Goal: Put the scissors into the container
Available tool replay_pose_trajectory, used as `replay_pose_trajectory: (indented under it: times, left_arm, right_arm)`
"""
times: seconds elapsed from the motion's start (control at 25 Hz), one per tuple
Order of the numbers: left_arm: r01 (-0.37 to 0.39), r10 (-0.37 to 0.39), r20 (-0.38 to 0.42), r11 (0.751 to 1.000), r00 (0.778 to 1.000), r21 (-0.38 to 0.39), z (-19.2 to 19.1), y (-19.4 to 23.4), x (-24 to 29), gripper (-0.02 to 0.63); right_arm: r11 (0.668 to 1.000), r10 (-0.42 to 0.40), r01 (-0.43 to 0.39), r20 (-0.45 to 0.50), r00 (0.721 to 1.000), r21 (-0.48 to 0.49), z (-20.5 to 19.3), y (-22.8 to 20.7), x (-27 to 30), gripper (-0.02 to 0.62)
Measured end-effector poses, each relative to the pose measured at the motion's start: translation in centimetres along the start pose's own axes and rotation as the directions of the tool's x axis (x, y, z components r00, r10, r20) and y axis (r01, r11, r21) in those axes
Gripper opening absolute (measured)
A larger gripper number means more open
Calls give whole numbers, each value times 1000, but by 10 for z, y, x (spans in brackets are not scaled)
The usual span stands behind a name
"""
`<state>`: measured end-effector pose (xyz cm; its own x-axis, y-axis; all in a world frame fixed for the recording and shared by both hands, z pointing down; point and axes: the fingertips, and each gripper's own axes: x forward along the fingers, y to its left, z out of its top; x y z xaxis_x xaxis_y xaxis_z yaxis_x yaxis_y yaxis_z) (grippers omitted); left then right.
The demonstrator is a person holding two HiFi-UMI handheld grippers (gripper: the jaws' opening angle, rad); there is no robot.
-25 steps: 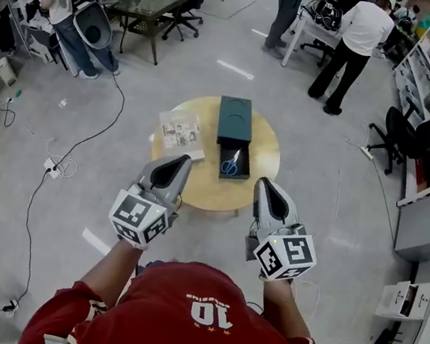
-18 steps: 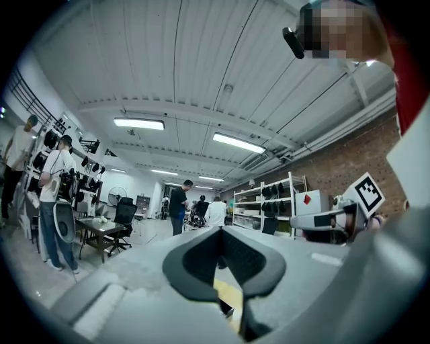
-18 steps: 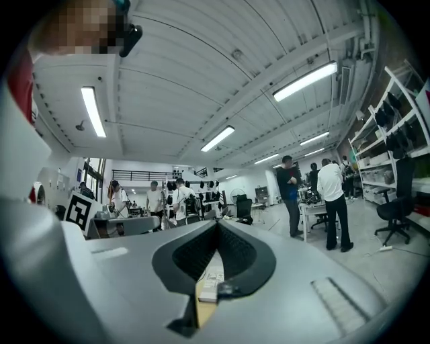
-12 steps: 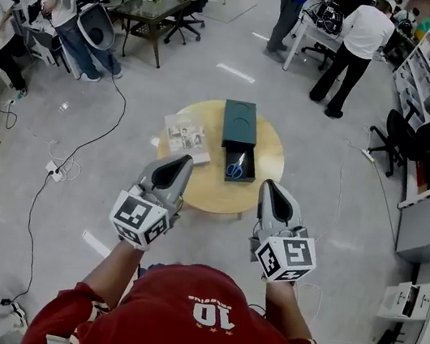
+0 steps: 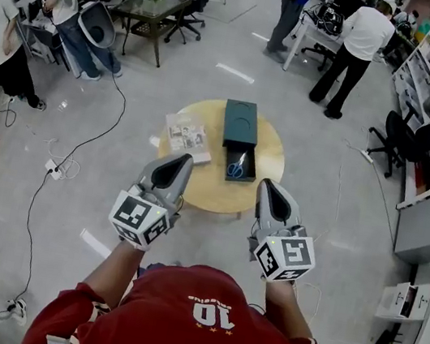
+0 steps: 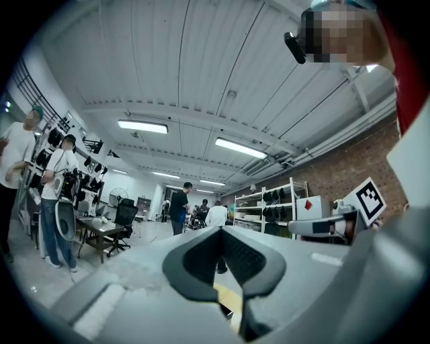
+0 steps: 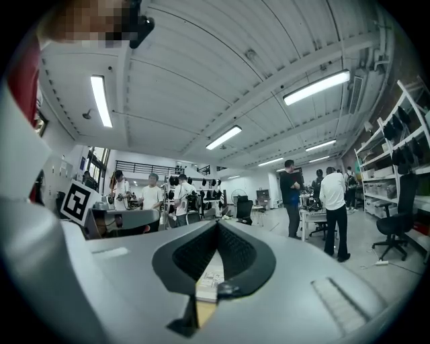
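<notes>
A person in a red shirt holds the left tool (image 5: 177, 165) and the right tool (image 5: 269, 188) side by side at chest height, short of a round wooden table (image 5: 194, 195) in a busy workshop. Both tools are pressed together and carry nothing. Each tool's own camera shows its pads meeting at the tip, with only a sliver of the table beyond. The blue-handled scissors (image 5: 237, 165) lie inside the pulled-out drawer (image 5: 240, 179) of the dark green container (image 5: 239, 120), which stands near the middle of the table, just beside a booklet (image 5: 187, 136). By the look of it the scissors are home, so the placing appears done, and what may remain is to slide the drawer shut. To do that well, the right tool, the nearer of the two, should come in low and level and meet the drawer's front edge squarely. It should then push slowly along the line of the box while the left tool braces the far end, so the container does not skate across the table or nudge the booklet
</notes>
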<state>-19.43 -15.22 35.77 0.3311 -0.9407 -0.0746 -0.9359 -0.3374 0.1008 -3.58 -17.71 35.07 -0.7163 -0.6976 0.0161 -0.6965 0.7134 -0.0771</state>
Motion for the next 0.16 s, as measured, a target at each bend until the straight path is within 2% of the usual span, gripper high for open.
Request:
replay_pose_trajectory:
  times: [0.16]
  left_arm:
    - [0,0,3,1000,1000,4,0,2,1,2]
  right_arm:
    - [1000,7,-7,0,1000,0,0,2,4,-12]
